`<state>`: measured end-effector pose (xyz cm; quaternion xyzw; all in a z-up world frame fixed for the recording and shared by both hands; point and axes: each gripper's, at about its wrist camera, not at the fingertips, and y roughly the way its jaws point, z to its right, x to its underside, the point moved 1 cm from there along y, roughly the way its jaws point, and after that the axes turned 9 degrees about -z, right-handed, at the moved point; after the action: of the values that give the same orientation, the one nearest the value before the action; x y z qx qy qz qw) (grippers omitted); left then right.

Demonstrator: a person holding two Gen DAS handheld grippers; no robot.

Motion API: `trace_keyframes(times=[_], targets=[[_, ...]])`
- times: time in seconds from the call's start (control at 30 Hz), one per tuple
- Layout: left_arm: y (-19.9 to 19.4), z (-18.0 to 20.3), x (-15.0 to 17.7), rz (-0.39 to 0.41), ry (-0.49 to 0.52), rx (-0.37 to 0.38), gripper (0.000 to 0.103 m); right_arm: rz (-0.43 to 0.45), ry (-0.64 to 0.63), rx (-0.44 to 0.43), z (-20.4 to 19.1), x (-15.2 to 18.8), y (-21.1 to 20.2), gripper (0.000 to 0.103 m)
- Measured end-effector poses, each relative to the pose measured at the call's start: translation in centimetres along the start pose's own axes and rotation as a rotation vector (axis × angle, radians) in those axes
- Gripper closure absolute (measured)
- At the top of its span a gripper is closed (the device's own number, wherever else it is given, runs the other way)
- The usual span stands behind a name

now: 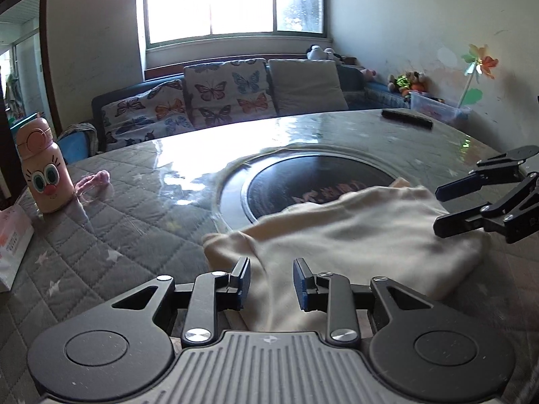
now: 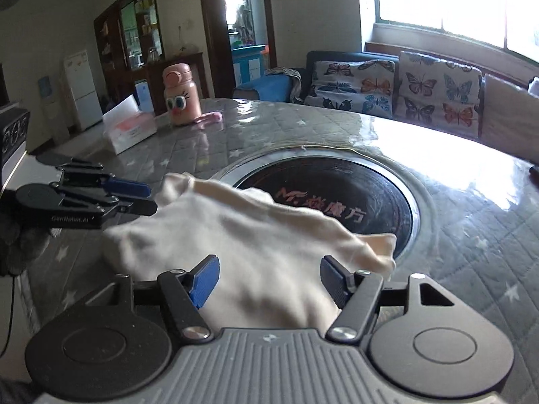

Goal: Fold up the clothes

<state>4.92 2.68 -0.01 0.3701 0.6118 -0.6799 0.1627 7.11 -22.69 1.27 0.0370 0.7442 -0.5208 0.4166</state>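
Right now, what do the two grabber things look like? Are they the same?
Yes, they match. The left gripper and the right gripper are both black metal with jointed link arms, silver round bolts, and a grey ribbed base flanked by round black discs. The fingertips carry blue ribbed pads. Small white lettering shows on the left gripper's side in the right wrist view.

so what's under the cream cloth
The cream cloth lies on the quilted table cover, and its far edge overlaps the round black hotplate. Whatever is beneath its middle is hidden.
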Motion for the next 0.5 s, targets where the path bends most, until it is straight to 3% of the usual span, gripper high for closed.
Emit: trace_keyframes(times=[0.27, 0.5], targets=[[1.0, -1.8, -0.4, -0.018, -0.056, -0.030, 0.073, -0.058, 0.080, 0.006, 2.3, -0.6, 3.7, 0.036], [1.2, -2.7, -1.1, -0.003, -0.087, -0.053, 0.074, -0.037, 0.100, 0.011, 3.1, -1.0, 2.8, 0.038]])
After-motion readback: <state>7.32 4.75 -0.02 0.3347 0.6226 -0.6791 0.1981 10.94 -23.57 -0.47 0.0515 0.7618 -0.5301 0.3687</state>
